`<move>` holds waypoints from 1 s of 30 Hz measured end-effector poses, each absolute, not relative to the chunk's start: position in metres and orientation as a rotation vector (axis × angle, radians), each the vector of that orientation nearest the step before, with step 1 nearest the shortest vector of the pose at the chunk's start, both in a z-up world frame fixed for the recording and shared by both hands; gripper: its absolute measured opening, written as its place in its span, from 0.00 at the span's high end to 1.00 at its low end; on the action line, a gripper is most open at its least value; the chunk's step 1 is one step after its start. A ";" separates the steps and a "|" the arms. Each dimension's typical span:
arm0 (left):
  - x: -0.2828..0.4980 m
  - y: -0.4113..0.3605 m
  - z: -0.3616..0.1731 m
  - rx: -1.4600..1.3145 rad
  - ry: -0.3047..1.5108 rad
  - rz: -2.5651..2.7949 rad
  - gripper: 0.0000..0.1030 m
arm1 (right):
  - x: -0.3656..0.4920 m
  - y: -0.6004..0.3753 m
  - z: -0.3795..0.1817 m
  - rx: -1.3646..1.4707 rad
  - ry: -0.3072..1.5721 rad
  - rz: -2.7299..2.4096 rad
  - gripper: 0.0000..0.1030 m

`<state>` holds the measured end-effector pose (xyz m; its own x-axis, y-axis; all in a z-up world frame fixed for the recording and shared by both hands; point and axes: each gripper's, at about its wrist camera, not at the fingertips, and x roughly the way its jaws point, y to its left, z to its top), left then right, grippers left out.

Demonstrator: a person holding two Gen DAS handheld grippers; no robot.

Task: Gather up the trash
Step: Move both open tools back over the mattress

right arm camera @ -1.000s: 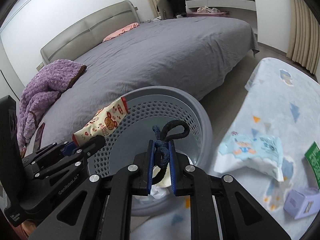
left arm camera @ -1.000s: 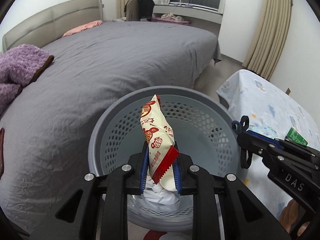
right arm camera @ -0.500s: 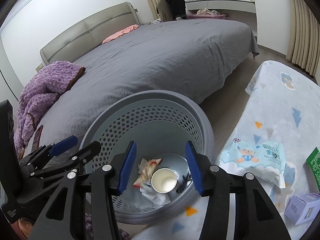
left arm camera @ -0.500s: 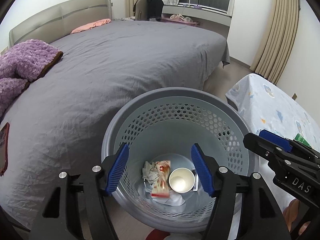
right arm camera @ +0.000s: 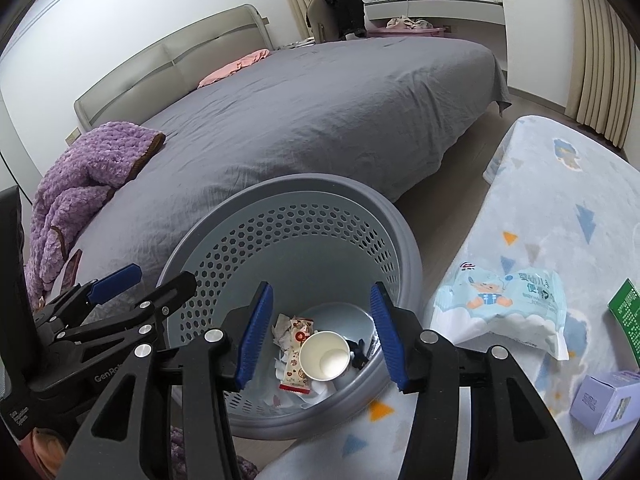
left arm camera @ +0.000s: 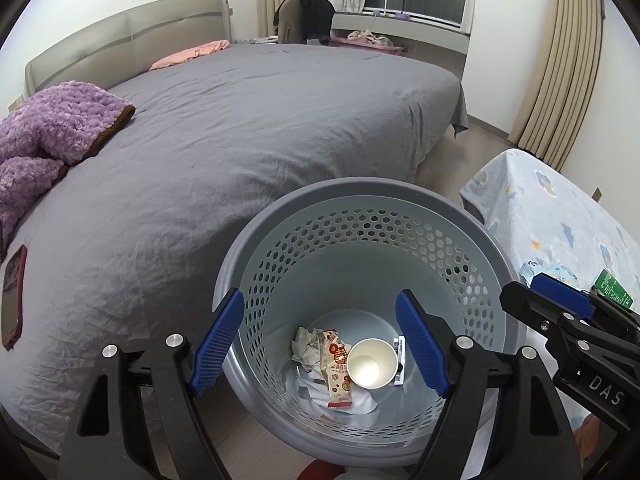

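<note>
In front of you lies one grey bed [left arm camera: 248,128] with one purple fleece blanket [left arm camera: 52,128] and one pink pillow [left arm camera: 192,50] on it, and to your right one pale blue patterned cover [right arm camera: 560,216] carries one baby-wipes pack [right arm camera: 508,304], one lilac box [right arm camera: 604,402] and one green carton [right arm camera: 626,312]. One grey perforated bin [left arm camera: 360,216] stands on the floor between the bed and that cover. At its bottom you see one white paper cup [left arm camera: 372,364], upright, with one red-and-white snack wrapper [left arm camera: 336,368] just beside it, crumpled paper [left arm camera: 306,346] and one dark cord [right arm camera: 360,354]. A second ago your left gripper [left arm camera: 320,344] pinched that wrapper above the bin and your right gripper [right arm camera: 322,334] pinched the cord; both pieces now lie inside. The left jaws have just been opening and stand spread wide with nothing between them; the right jaws are parted too, and empty.
</note>
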<state>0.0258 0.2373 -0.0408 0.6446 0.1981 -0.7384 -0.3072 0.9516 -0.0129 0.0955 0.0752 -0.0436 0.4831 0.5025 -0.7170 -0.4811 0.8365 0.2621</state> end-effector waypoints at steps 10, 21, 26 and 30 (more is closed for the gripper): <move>0.027 0.224 -0.039 -0.114 0.813 0.271 0.20 | 0.080 0.048 -0.041 0.050 0.877 0.528 0.52; 0.029 0.177 -0.028 -0.083 0.780 0.171 0.18 | 0.048 -0.022 -0.040 0.116 0.884 0.350 0.52; 0.032 0.146 -0.025 -0.054 0.771 0.113 0.18 | 0.038 -0.056 -0.041 0.160 0.884 0.273 0.52; 0.035 0.126 -0.024 -0.035 0.768 0.080 0.18 | 0.028 -0.085 -0.041 0.205 0.885 0.201 0.52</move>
